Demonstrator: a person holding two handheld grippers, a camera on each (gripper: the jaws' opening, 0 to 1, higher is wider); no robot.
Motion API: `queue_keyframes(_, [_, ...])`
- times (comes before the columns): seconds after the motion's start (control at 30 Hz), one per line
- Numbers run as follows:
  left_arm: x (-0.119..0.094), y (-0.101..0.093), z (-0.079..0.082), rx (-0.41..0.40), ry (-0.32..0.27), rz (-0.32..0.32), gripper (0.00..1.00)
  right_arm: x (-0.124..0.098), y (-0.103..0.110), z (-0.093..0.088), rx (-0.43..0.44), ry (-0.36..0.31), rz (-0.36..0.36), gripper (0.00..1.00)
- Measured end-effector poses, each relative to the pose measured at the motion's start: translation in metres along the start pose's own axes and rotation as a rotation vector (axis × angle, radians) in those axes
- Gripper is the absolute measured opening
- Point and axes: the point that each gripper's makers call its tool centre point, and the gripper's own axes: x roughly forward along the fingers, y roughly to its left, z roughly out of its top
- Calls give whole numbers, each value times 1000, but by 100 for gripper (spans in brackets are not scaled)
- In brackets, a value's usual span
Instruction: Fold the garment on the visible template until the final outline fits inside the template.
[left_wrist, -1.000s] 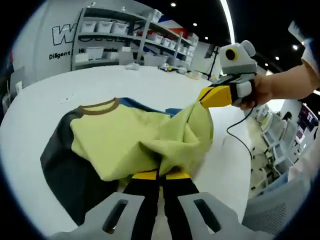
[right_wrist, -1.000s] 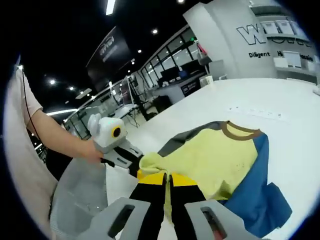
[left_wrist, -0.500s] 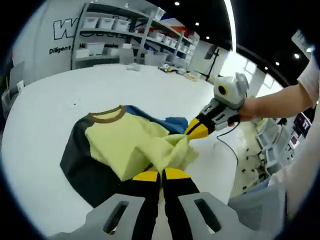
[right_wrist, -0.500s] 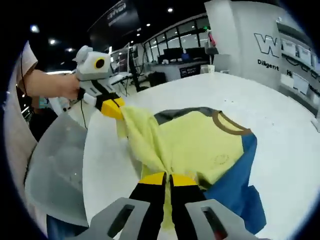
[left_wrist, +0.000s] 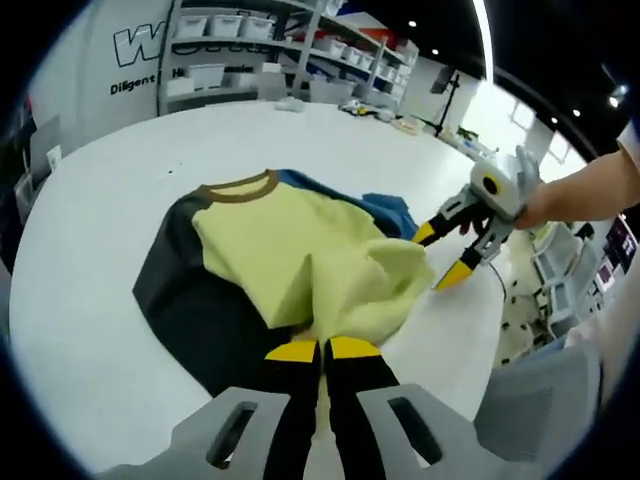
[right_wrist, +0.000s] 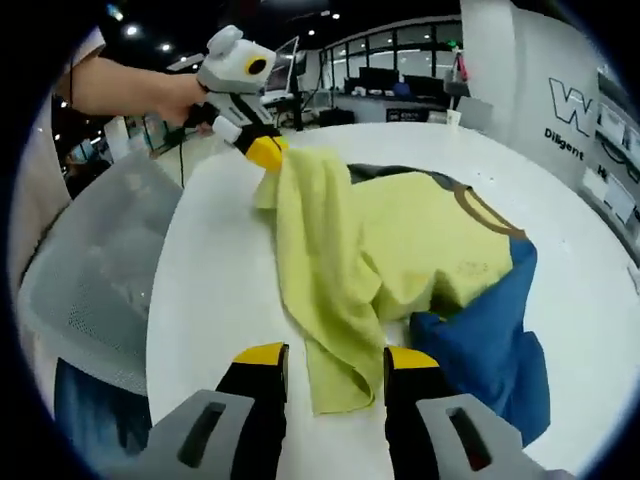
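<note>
Folding the garment (left_wrist: 300, 260) goes best from here if the free corner is caught again before the cloth sags further. The shirt lies on the white table (left_wrist: 90, 300), its brown collar pointing away from the person, yellow body in the middle, a dark sleeve on one side and a blue sleeve on the other. The left gripper (left_wrist: 321, 349) is clamped on the yellow hem, which bunches in a loose mound right at its tips; in the right gripper view that same left gripper (right_wrist: 265, 152) holds the hem lifted above the table, so a long yellow flap hangs down from it. The right gripper (right_wrist: 325, 357) stands with its jaws spread and nothing between them, the end of the flap lying in the gap; from the left gripper view the right gripper (left_wrist: 447, 253) sits just beside the mound, parted and clear of the cloth.

A good next move, in my judgement, is to close the right gripper on the dangling corner level with the left one, pull the hem taut between the two, and lay it toward the collar in one straight line. No template outline is clear to me on the table, so the target edge is uncertain.

Half a second ago the right gripper was pinched on the yellow cloth; it has since let go.
</note>
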Motion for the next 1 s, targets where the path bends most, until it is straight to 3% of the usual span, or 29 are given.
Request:
queue_keyframes(0.17, [0, 4, -5, -7, -2, 7, 1, 6, -2, -10, 18, 8, -9, 30])
queue_keyframes(0.27, [0, 3, -8, 1, -1, 10, 1, 5, -5, -6, 21, -15, -27, 26])
queue_keyframes(0.37, [-1, 5, -14, 14, 12, 28, 2, 5, -10, -6, -13, -5, -57, 17])
queue_keyframes(0.4, [-2, 6, -16, 18, 19, 37, 5, 5, -11, -5, 11, -7, -53, 13])
queue_keyframes(0.53, [-9, 7, -30, 58, 41, 55, 14, 3, -12, -8, 4, 5, -57, 10])
queue_keyframes(0.63, [-14, 3, -44, 99, 70, 54, 18, 0, -13, -7, -3, 7, -65, 1])
queue_keyframes(0.77, [-10, -1, -68, 137, 117, 45, 22, -6, -13, -7, -8, 11, -76, 0])
queue_keyframes(0.9, [-3, 7, -86, 187, 180, 86, 20, -11, -14, -9, -29, 23, -88, 0])
queue_keyframes(0.97, [0, 10, -87, 213, 167, 96, 19, -15, -13, -7, -50, 24, -91, 0])
queue_keyframes(1.0, [-2, 10, -86, 183, 165, 101, 17, -17, -12, -7, -67, 31, -93, 0])
